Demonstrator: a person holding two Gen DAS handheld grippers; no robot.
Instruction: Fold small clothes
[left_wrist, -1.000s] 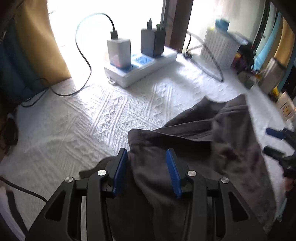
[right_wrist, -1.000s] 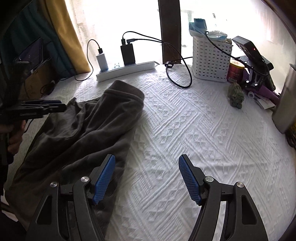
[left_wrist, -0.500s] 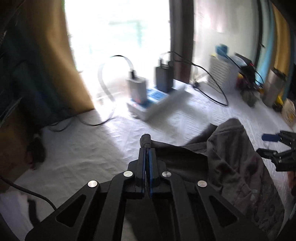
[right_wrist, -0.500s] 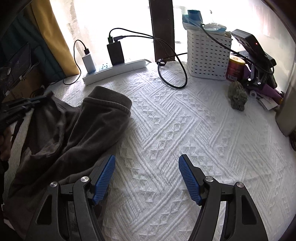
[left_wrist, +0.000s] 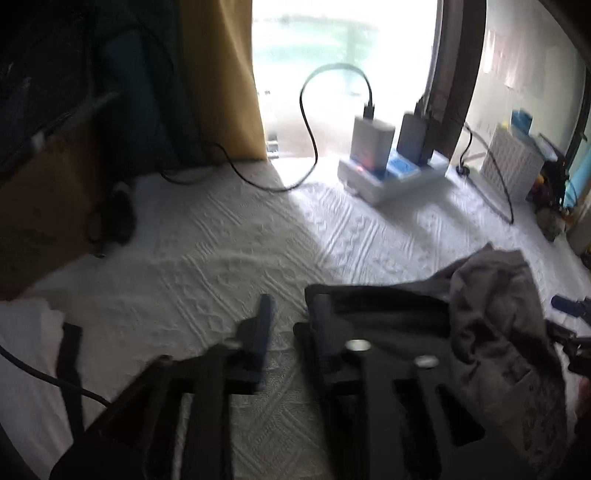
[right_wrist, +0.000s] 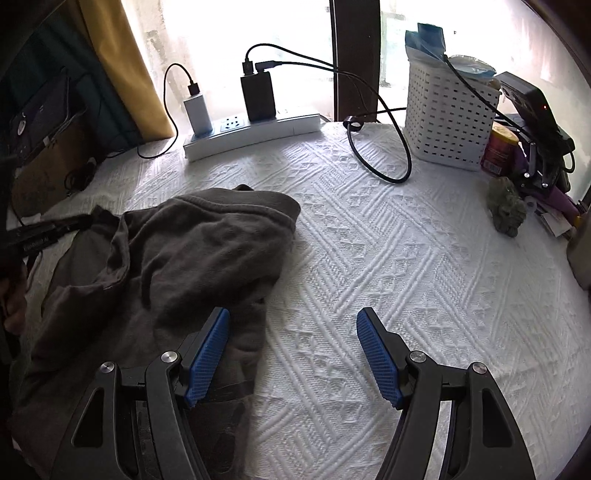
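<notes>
The fold is barely begun, to my eye. The dark grey garment (right_wrist: 177, 266) lies on the left part of the white textured desk (right_wrist: 406, 277), rumpled, with one portion heaped loosely over the rest and a ribbed hem or cuff (right_wrist: 258, 206) pointing toward the power strip (right_wrist: 255, 133). No edge is lined up with another, nothing lies flat, so smoothing, squaring and the real folds all look left to do.

The left tool (left_wrist: 291, 325) sits low at the garment's near corner; its view is blurred, yet I can make out a gap between its two fingers, with white cloth showing through, so it is parted and grips nothing. One finger (left_wrist: 325, 321) seems to overlap the dark fabric's edge, though I cannot tell whether it touches. The right tool (right_wrist: 291, 354) stands wide apart and empty, its left pad (right_wrist: 207, 358) over the garment's near edge, its right pad (right_wrist: 376, 362) over bare desk.

As for writing, very little reads. A small pale label shows on the left tool's body (right_wrist: 35, 243) in the right view, too small to make out. The red and yellow can (right_wrist: 498, 147) beside the white basket (right_wrist: 447, 118) bears print I cannot read either
</notes>
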